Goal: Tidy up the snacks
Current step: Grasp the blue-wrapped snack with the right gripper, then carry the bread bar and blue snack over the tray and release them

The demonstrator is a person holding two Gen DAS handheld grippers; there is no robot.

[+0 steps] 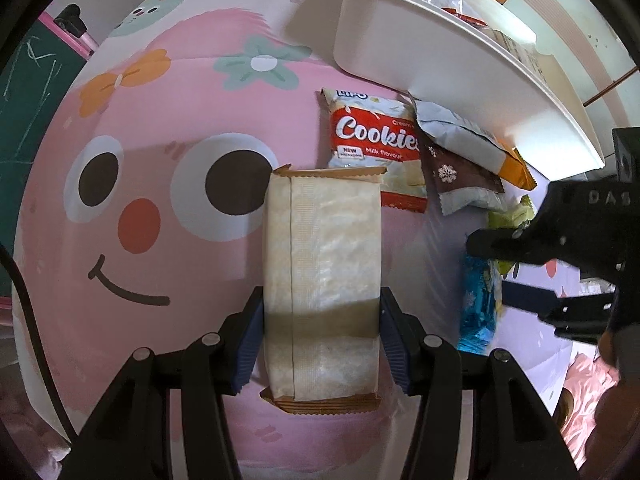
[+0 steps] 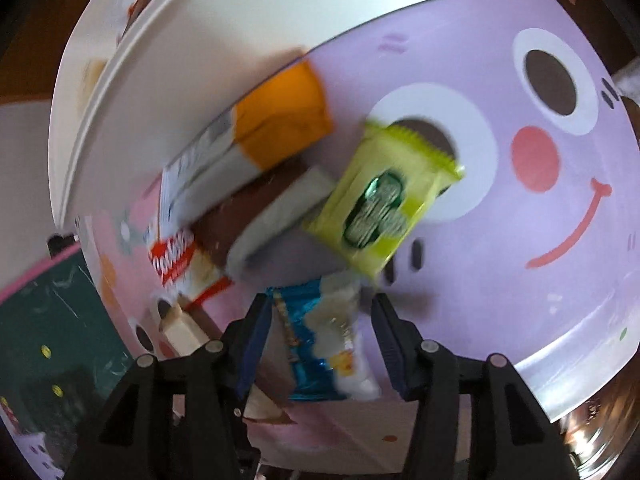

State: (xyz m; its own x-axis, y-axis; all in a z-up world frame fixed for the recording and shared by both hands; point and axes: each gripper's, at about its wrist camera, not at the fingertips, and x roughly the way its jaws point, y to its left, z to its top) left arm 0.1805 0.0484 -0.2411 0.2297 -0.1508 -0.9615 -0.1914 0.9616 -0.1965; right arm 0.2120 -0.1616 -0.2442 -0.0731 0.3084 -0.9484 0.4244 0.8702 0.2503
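My left gripper (image 1: 322, 334) clamps a cream wafer pack (image 1: 322, 280) above the pink cloth (image 1: 160, 128). Beyond lie a cookies bag (image 1: 374, 140) and a white bin (image 1: 460, 68). My right gripper (image 2: 320, 344) straddles a blue packet (image 2: 320, 340); whether its pads press it I cannot tell.

- Left gripper (image 1: 322, 336): matte black plastic linkage arms, round silver pivot screws, two dark blue ribbed pads (image 1: 251, 340) at the tips.
- Right gripper (image 2: 320, 340): identical black arms, silver screws, blue ribbed pads (image 2: 256, 344).
- Right gripper body beside the left gripper: black plates, small holes, pale embossed letters "DAS".
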